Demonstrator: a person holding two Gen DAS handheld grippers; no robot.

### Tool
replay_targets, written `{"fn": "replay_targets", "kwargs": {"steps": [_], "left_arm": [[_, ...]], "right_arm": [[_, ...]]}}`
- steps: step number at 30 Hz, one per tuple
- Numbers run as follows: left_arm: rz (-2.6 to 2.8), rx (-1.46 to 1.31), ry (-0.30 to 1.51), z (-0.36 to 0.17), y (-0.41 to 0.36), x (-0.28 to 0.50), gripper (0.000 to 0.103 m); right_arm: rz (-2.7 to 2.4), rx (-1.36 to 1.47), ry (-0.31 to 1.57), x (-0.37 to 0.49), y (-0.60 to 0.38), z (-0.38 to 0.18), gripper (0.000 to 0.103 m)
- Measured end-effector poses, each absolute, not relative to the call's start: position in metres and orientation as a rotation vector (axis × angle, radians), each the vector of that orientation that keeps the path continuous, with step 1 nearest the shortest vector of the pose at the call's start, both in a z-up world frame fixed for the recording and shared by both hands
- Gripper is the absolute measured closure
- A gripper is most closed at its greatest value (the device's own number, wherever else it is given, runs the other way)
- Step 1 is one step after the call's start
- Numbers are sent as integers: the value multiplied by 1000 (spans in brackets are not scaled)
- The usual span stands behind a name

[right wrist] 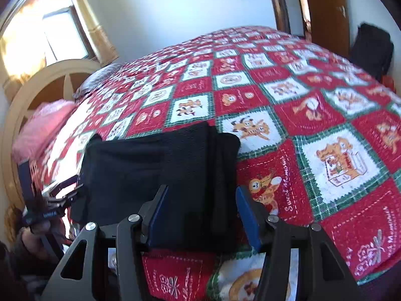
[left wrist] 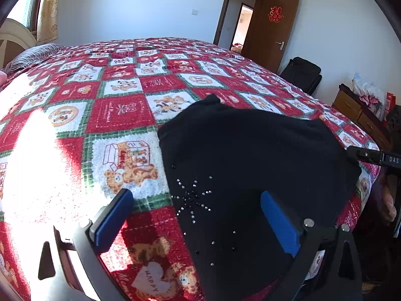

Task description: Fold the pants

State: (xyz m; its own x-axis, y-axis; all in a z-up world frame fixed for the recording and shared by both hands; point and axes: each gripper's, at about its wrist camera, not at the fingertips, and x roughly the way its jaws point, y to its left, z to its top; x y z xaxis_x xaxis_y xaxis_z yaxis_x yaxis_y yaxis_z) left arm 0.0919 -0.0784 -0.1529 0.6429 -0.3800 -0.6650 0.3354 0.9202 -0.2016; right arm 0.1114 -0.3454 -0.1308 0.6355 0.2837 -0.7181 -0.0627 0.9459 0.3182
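Note:
The black pants [left wrist: 250, 155] lie folded into a compact block on the red patchwork bedspread [left wrist: 120, 115], near the bed's front edge, with a rhinestone star on top. My left gripper [left wrist: 198, 218] is open wide over the block's left edge, and its blue pads [left wrist: 117, 215] grip nothing. In the right wrist view the pants [right wrist: 150, 165] lie flat. My right gripper [right wrist: 203, 213] hovers open over their near right corner, with the fabric under the gap between its blue pads [right wrist: 246, 215]. Each gripper shows at the edge of the other's view.
The bedspread [right wrist: 313, 115] covers the whole bed. A cream headboard [right wrist: 50, 75], a pink pillow [right wrist: 42, 123] and a sunlit window [right wrist: 57, 32] are at the head end. A brown door [left wrist: 273, 27], a black bag [left wrist: 303, 72] and a wooden dresser [left wrist: 356, 110] stand beyond the bed.

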Motion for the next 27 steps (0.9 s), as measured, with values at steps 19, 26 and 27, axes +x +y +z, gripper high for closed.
{"fn": "replay_targets", "kwargs": {"steps": [19, 26, 27], "left_arm": [[-439, -147, 738, -154, -80, 108, 0], [-473, -151, 727, -153, -80, 106, 41], [-474, -160, 729, -152, -77, 106, 58]], "right_arm": [[297, 371, 892, 144, -346, -157, 61], [319, 415, 871, 138, -347, -155, 75], [321, 400, 858, 135, -344, -151, 75]]}}
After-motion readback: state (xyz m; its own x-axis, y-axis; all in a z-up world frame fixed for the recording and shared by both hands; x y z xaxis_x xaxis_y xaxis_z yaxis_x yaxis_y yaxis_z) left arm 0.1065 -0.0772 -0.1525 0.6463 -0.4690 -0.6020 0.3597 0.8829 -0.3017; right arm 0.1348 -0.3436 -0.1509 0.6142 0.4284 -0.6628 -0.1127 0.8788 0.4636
